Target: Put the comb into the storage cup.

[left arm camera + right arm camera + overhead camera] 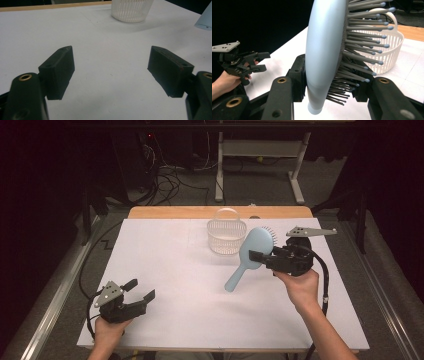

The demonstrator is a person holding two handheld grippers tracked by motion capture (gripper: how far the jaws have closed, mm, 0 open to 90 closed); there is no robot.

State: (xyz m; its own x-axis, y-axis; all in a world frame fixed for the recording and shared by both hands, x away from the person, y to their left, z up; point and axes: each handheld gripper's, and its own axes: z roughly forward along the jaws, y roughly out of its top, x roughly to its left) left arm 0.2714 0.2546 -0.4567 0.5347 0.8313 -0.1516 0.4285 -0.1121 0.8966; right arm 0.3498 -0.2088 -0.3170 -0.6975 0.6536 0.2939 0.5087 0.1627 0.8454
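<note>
The right tongs [257,256] pinched a pale blue hairbrush [250,255] at its head, lifted off the counter [170,270] beside the white basket [226,237], so the carry seemed underway and called next for lowering it in, while the left tongs [140,290] rested spread and empty.
</note>
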